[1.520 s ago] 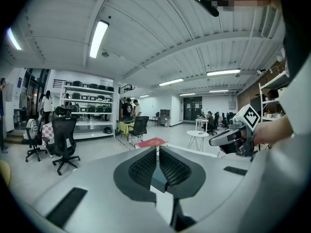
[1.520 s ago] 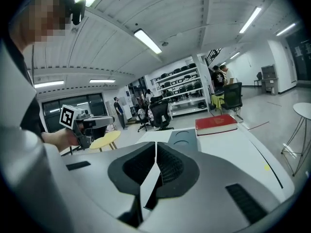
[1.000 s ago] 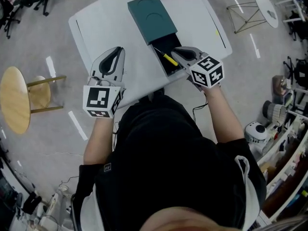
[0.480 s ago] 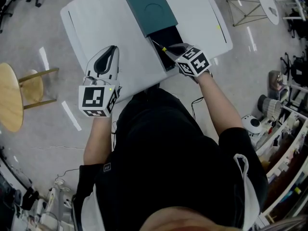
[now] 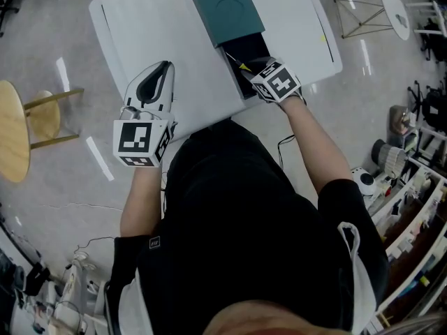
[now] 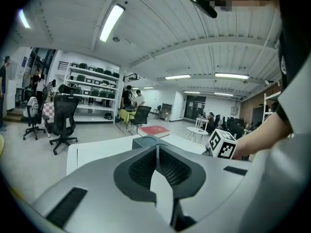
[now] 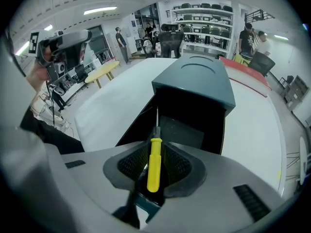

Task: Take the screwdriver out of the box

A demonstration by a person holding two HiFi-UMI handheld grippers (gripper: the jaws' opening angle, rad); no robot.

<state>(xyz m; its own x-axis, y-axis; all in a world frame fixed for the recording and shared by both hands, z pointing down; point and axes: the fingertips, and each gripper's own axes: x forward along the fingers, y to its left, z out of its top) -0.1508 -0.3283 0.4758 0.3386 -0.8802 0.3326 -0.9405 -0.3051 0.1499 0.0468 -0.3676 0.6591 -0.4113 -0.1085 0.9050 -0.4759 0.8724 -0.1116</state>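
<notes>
The yellow-handled screwdriver [image 7: 153, 165] sat pinched in the right gripper [image 5: 272, 79] at the open teal box's [image 7: 193, 84] near end, ready to lift; the left gripper [image 6: 156, 168] hung empty, pressed together.

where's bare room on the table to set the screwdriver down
Widest bare patch: white table between the box and the table's left edge, beyond the left gripper. A narrower strip lies right of the box. Crowded at the open drawer, where the right gripper holds the screwdriver.

Right gripper [image 7: 154, 155] clamps a yellow-handled screwdriver [image 7: 154, 171], its thin metal shaft pointing far toward the open dark-teal box [image 7: 194, 89].
</notes>
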